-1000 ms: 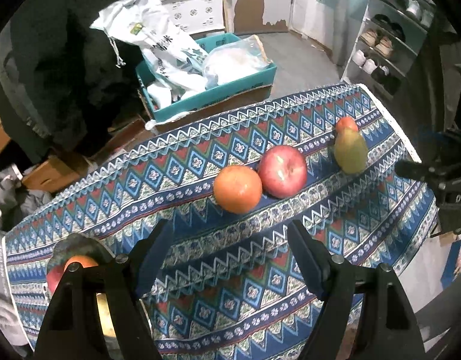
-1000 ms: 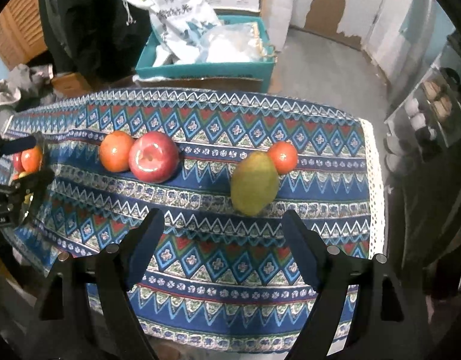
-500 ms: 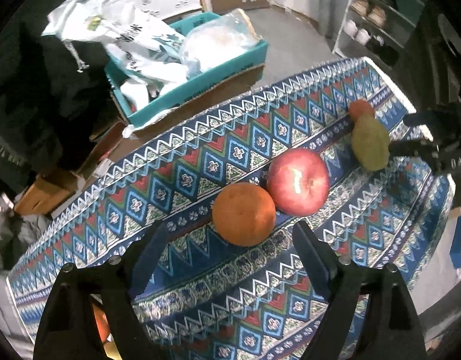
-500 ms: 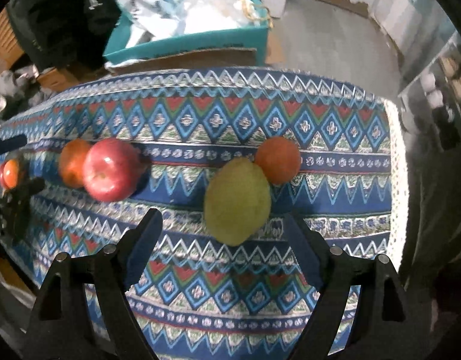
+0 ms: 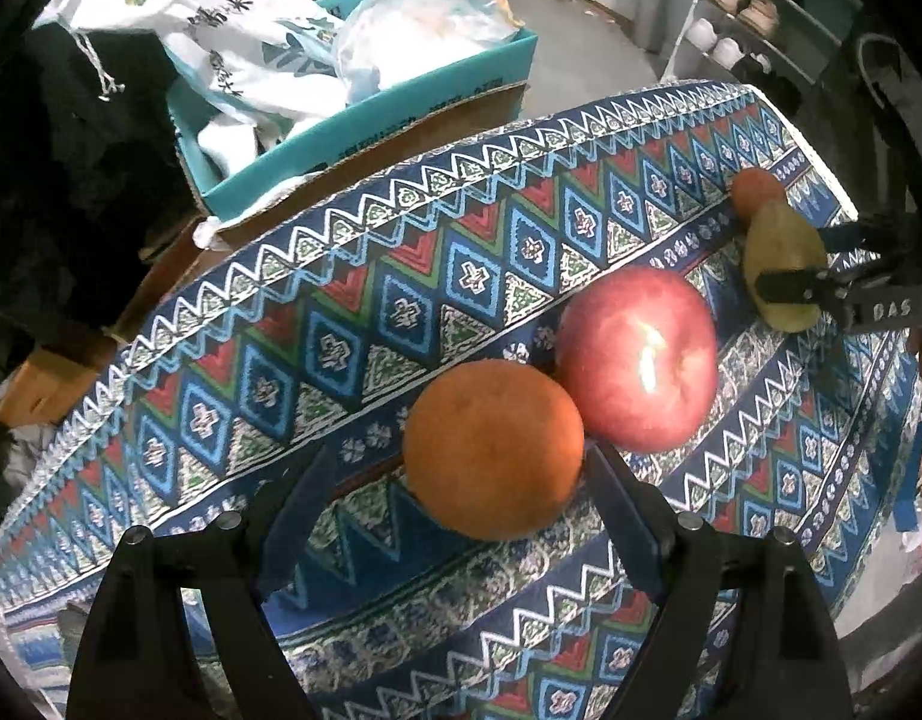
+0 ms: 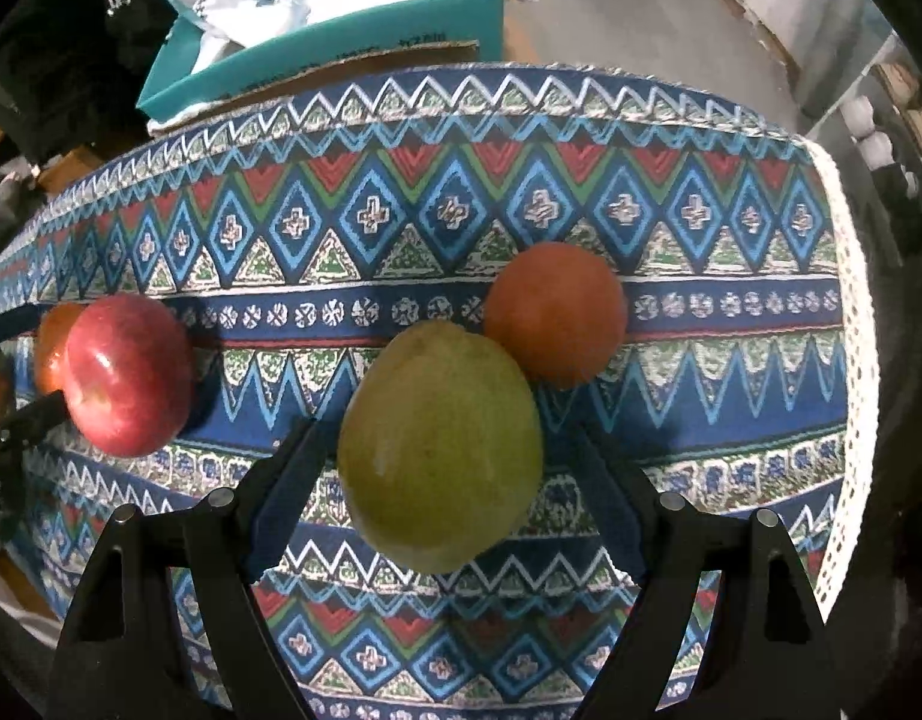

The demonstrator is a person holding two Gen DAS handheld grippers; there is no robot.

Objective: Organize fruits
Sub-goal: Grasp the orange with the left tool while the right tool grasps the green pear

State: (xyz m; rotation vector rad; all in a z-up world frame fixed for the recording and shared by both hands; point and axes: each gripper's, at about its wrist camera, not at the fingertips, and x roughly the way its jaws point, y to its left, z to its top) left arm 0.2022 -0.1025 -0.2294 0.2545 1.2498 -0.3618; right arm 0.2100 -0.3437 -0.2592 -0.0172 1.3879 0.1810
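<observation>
Closed in on the fruit since a second ago: left gripper (image 5: 455,516) now straddling the orange (image 5: 492,449), right gripper (image 6: 443,480) straddling the green pear (image 6: 440,445), both jaws spread, gripping nothing yet. Nothing sorted so far; every piece loose on the tabletop (image 6: 730,408). Counted large to small: one pear, one red apple (image 5: 637,358), one orange, one tomato (image 6: 555,313).

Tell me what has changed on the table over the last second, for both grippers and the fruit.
Both grippers have moved forward and down. The left gripper now has its open fingers on either side of the orange; the right gripper likewise brackets the green pear. Neither has closed yet. The red apple, the small orange fruit behind the pear and the patterned tablecloth lie as before.
</observation>
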